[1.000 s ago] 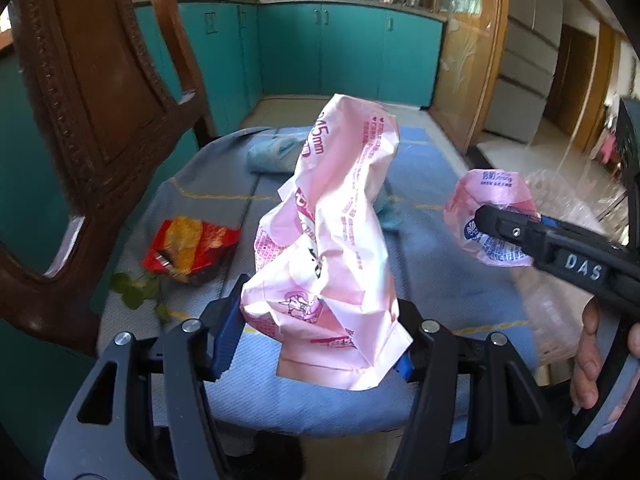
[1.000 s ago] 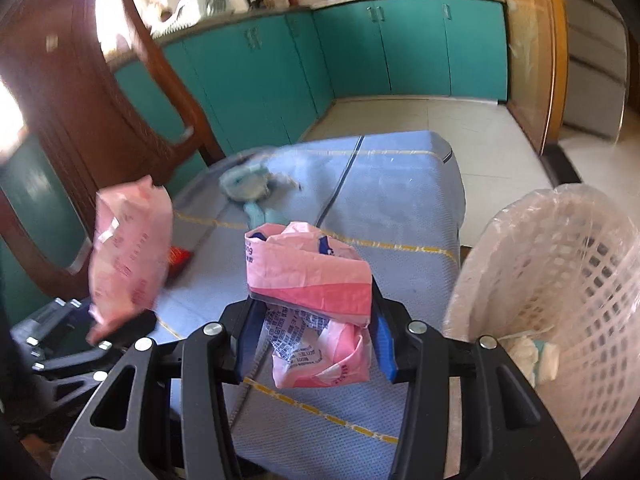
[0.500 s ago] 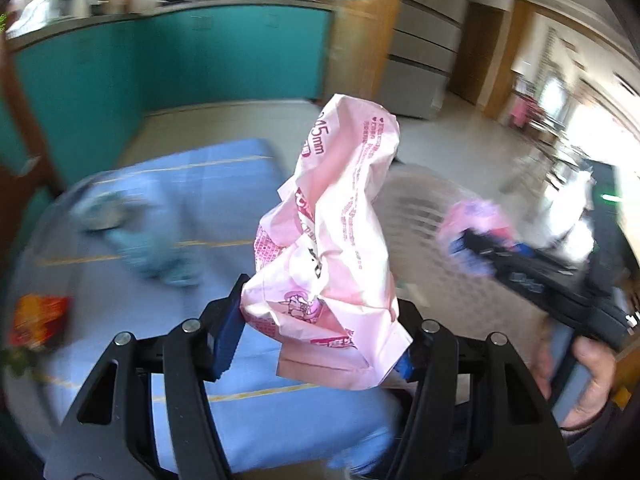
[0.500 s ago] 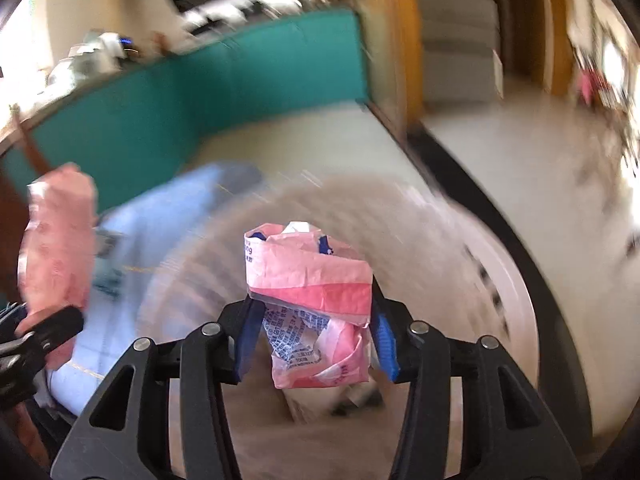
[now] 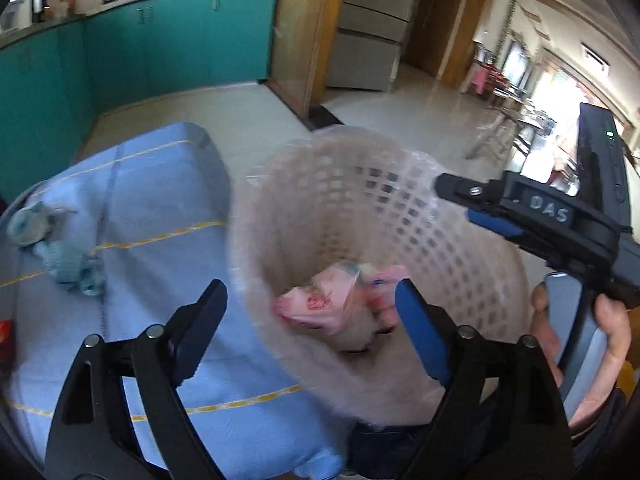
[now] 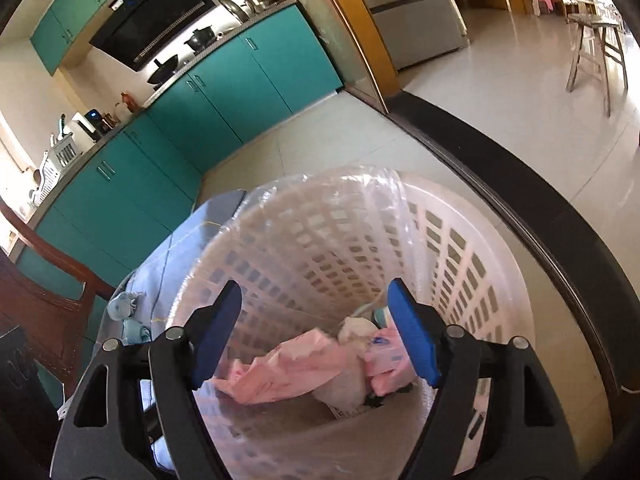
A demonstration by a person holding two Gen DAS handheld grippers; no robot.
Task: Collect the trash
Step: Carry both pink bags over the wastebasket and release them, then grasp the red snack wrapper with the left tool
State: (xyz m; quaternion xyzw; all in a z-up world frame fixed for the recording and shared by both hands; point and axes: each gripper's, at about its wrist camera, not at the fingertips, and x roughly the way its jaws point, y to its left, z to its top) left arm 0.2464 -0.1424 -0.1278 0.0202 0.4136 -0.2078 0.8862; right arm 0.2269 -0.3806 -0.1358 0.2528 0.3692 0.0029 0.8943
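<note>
A white lattice trash basket [image 5: 404, 216] [image 6: 460, 248] lined with clear plastic stands beside the blue-covered table [image 5: 160, 208]. Pink wrappers [image 5: 316, 304] [image 6: 288, 364] lie at its bottom with other scraps. My left gripper [image 5: 312, 312] is open and empty above the basket's near rim. My right gripper [image 6: 316, 336] is open and empty over the basket's mouth; it also shows in the left wrist view [image 5: 492, 208], held by a hand. A crumpled pale blue scrap [image 5: 60, 248] [image 6: 128, 312] lies on the table.
A red snack packet [image 5: 5, 336] shows at the table's left edge. A brown wooden chair [image 6: 44, 312] stands beside the table. Teal kitchen cabinets [image 6: 224, 92] line the back wall. Tiled floor [image 6: 520, 92] stretches right of the basket.
Both grippers swung from the table to over the basket and opened. The two pink wrappers they held now lie inside the basket.
</note>
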